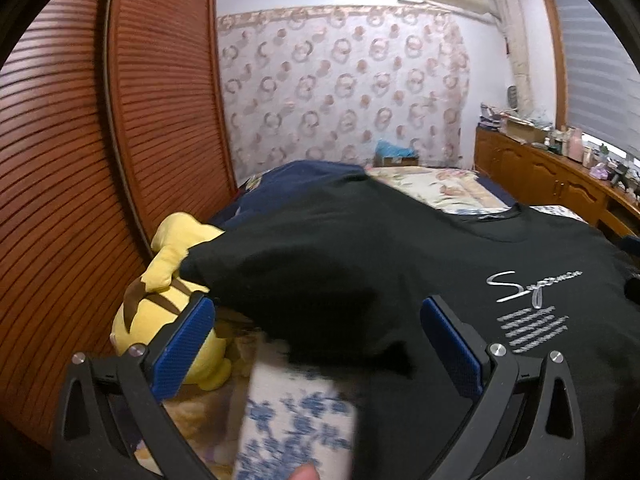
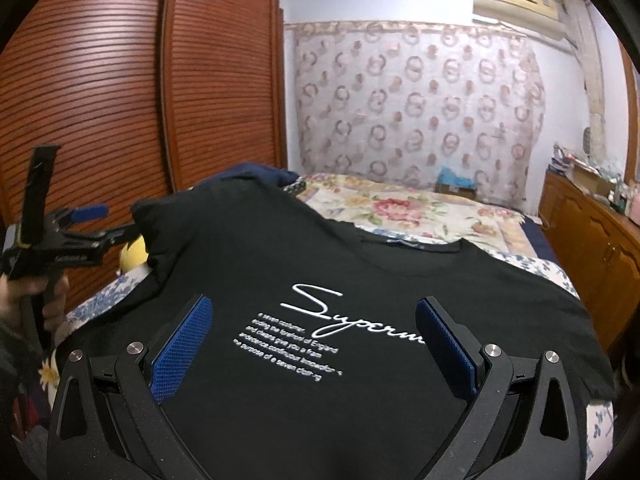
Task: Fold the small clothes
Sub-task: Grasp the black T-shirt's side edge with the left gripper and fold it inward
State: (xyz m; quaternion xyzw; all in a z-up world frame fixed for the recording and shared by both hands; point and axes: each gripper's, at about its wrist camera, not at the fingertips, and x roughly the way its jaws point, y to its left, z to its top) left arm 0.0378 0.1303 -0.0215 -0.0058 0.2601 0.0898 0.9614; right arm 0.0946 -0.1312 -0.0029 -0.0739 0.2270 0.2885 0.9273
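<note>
A black T-shirt (image 2: 320, 264) with white script print lies front up across the bed. It also shows in the left wrist view (image 1: 360, 256), where its left sleeve bulges up. My left gripper (image 1: 316, 312) is open and empty just above the shirt's lower left part. It shows from the side in the right wrist view (image 2: 108, 224), held at the shirt's left sleeve. My right gripper (image 2: 312, 312) is open and empty, hovering over the printed chest.
A yellow plush toy (image 1: 168, 292) lies at the bed's left edge against the louvred wooden wardrobe (image 1: 80, 140). A dark blue garment (image 1: 296, 176) lies behind the shirt. A floral bedspread (image 2: 400, 208) covers the bed. A wooden cabinet (image 2: 592, 232) with clutter stands on the right.
</note>
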